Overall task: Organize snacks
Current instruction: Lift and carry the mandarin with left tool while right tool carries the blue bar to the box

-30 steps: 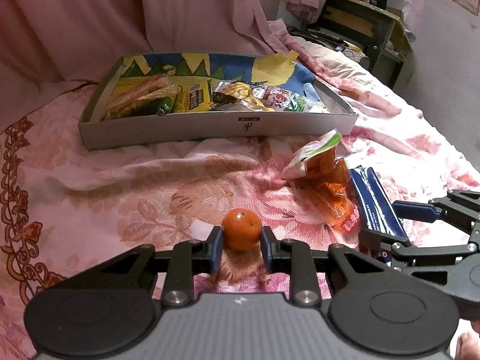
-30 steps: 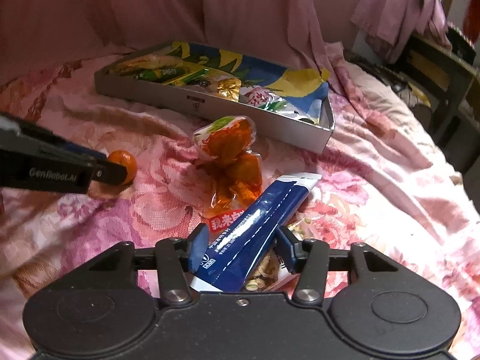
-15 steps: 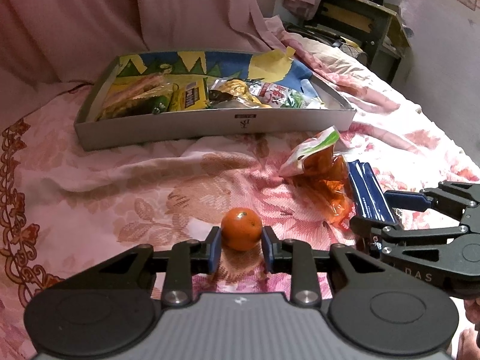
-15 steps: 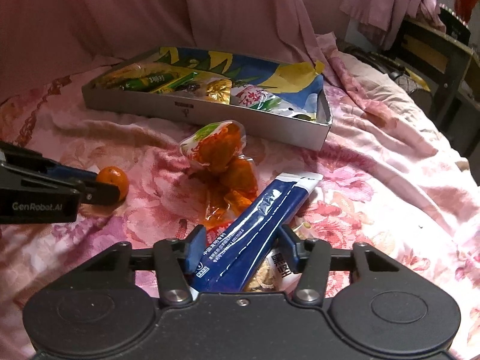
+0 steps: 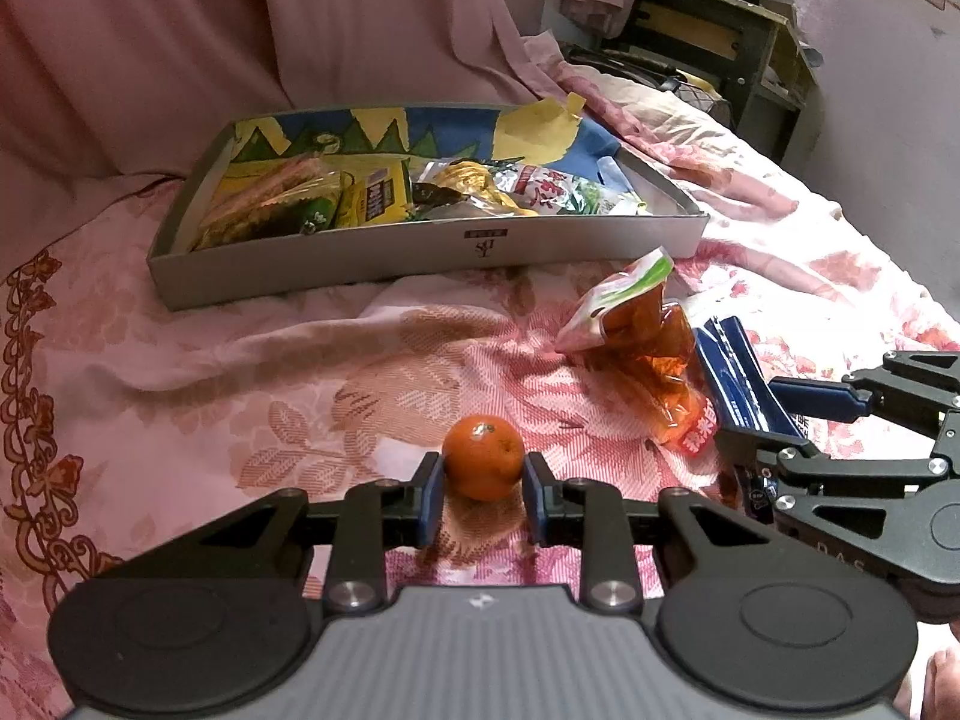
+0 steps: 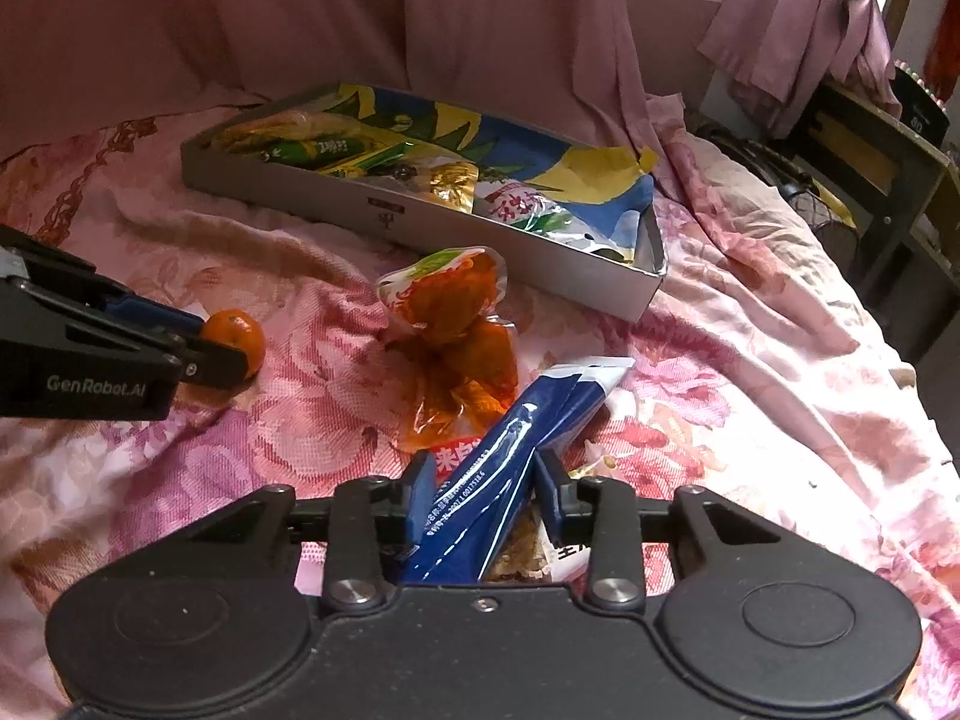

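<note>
My left gripper is shut on a small orange tangerine, held just above the pink floral bedspread; it also shows in the right wrist view. My right gripper is closed around a long blue snack packet, which also shows in the left wrist view. A clear packet of orange snacks lies between the two grippers. A grey cardboard tray holding several snack packets sits farther back.
A pink curtain hangs behind the tray. A dark wooden cabinet stands at the far right beyond the bed. Another snack packet lies under the blue packet. The bedspread is rumpled around the tray.
Both grippers have risen and pulled back slightly with their loads. The right gripper's jaws have closed tighter on the blue packet.
</note>
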`<action>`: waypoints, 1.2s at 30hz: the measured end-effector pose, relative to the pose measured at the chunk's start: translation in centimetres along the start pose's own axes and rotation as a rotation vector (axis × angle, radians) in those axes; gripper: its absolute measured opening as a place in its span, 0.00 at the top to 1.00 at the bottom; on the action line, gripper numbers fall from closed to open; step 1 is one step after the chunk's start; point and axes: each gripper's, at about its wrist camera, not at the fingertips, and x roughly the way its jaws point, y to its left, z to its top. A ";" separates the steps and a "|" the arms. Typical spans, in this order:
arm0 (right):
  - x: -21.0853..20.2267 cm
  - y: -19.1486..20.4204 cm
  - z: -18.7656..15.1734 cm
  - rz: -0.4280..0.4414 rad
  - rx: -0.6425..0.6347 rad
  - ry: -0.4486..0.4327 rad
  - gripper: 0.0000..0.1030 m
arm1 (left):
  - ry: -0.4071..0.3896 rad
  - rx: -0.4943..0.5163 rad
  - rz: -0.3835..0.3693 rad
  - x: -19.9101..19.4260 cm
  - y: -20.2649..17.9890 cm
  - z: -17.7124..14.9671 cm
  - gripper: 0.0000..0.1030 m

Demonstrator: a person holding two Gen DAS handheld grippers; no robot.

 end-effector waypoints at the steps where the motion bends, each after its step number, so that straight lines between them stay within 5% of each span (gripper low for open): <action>1: 0.0 0.0 0.0 0.000 -0.001 0.000 0.64 | 0.000 0.000 0.000 0.0 0.0 0.0 0.70; 10: -0.3 0.5 0.0 -0.017 -0.044 -0.017 0.77 | -0.004 0.005 -0.003 -0.1 -0.1 0.1 0.70; 11: -0.3 0.5 0.0 -0.017 -0.043 -0.017 0.93 | -0.005 0.005 -0.003 -0.1 -0.1 0.1 0.70; 21: -0.4 0.1 0.0 -0.015 -0.019 -0.013 0.93 | -0.015 0.006 -0.001 -0.2 -0.1 0.1 0.71; 36: -2.5 2.4 -0.4 -0.131 -0.215 -0.131 0.96 | -0.035 0.024 0.000 -0.6 -0.5 0.2 0.73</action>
